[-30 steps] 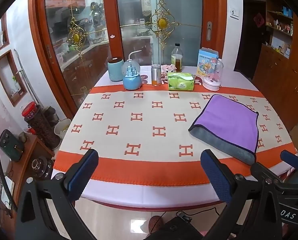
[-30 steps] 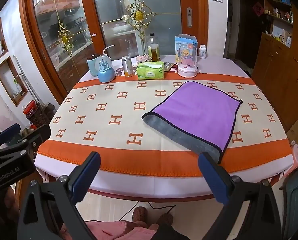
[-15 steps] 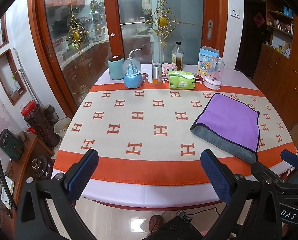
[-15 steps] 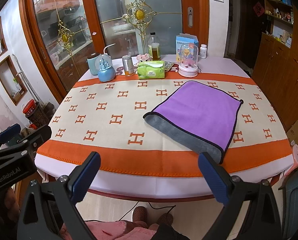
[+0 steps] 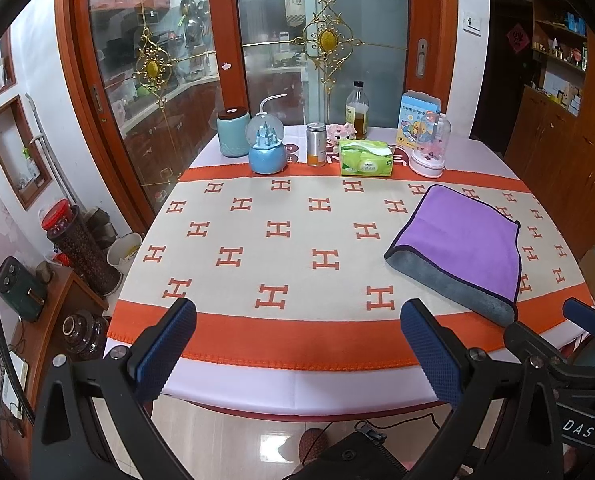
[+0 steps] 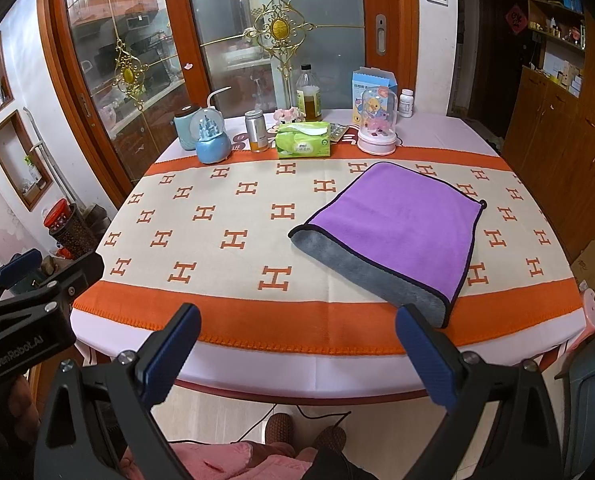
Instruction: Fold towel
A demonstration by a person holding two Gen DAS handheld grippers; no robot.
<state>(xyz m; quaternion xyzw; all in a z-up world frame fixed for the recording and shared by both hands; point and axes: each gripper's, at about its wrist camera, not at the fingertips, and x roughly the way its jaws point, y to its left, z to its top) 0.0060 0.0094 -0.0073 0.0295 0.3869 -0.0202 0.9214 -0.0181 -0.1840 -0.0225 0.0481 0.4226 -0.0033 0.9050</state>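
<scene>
A purple towel with a grey underside lies folded over on the right half of the table, its grey fold edge toward me; it also shows in the left wrist view. My left gripper is open and empty, held off the table's near edge, left of the towel. My right gripper is open and empty, held off the near edge, with its right finger just below the towel's near corner. Neither gripper touches the towel.
The table has an orange and cream cloth with H marks. At its far edge stand a blue snow globe, a metal can, a green tissue pack, an oil bottle and a pink dome ornament. Wooden cabinets stand at right.
Both grippers have drifted slightly, so the table and towel sit a little lower and nearer in view. The towel has not moved. Both grippers stay open.
</scene>
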